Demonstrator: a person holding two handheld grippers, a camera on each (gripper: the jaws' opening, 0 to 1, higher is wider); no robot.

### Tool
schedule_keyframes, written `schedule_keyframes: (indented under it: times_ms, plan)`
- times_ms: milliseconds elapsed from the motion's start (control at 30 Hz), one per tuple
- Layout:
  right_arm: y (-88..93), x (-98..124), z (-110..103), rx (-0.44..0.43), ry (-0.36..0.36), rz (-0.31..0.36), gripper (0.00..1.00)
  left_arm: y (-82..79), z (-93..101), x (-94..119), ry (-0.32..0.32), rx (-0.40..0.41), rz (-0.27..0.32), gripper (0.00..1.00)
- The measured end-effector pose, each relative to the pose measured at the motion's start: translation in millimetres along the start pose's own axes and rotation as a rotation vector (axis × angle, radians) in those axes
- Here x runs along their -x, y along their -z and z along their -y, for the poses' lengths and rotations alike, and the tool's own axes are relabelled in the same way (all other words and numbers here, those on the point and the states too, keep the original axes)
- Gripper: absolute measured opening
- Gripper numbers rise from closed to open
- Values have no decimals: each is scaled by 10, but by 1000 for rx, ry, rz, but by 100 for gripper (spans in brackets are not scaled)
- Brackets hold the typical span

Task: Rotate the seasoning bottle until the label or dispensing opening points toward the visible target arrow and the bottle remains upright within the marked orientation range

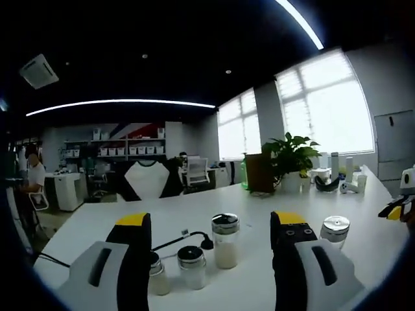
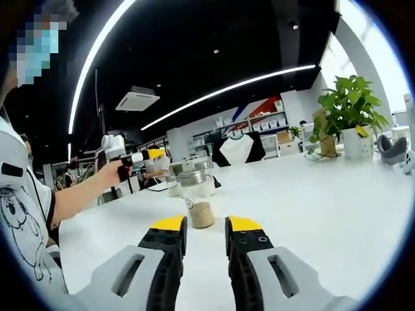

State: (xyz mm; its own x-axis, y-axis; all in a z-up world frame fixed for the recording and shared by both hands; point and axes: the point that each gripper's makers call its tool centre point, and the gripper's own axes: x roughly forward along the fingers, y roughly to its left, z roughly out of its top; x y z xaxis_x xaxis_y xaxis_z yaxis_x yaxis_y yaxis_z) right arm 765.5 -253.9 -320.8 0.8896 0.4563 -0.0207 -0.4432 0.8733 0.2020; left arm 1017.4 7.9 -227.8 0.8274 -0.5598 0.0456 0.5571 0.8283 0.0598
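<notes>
Low in the left gripper view, the left gripper (image 1: 211, 256) rose from the bottom edge with its yellow-tipped jaws spread wide and nothing between them. Just beyond, on the white table (image 1: 272, 214), stood a loose row of glass shakers: two short ones (image 1: 192, 265) at lower centre, a taller seasoning bottle (image 1: 225, 241) with pale powder in its lower half and a metal cap, and another shaker (image 1: 334, 230) behind the right jaw. A black cable (image 1: 178, 241) curled past them, and a potted plant (image 1: 290, 159) sat further back, right of centre.

Low in the right gripper view, the right gripper (image 2: 206, 236) had its jaws drawn close together, a narrow gap left, empty. Straight ahead at mid-frame stood a small jar (image 2: 198, 199) with brownish grains in it, apart from the jaws. At left, a person's hand (image 2: 115, 170) held the other tool.

No target arrow could be made out on the table, perhaps because the fisheye shrank it. The bottle was probably light, rigid and breakable, with slick glass walls; a hold on the straight body below the cap, kept level, seemed safest for turning it without tipping
</notes>
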Motion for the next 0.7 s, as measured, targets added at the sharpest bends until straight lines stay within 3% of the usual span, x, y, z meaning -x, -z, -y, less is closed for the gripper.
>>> schedule_keyframes:
  times_ms: [67, 300, 500, 533, 700]
  plan:
    - [1, 13, 37, -20, 12, 4, 20, 63, 46, -113, 11, -27, -10, 78]
    - [-5, 88, 47, -15, 34, 6, 19, 233, 248, -435, 60, -4, -45, 75]
    - [-6, 183, 129, -33, 54, 4, 14, 355, 306, -687, 96, 1, -59, 67]
    - [-8, 199, 141, -31, 59, 1, 14, 414, 364, -736, 129, 30, -73, 63]
    - [-25, 222, 185, -50, 74, 14, 13, 572, 349, -941, 109, 27, -98, 63]
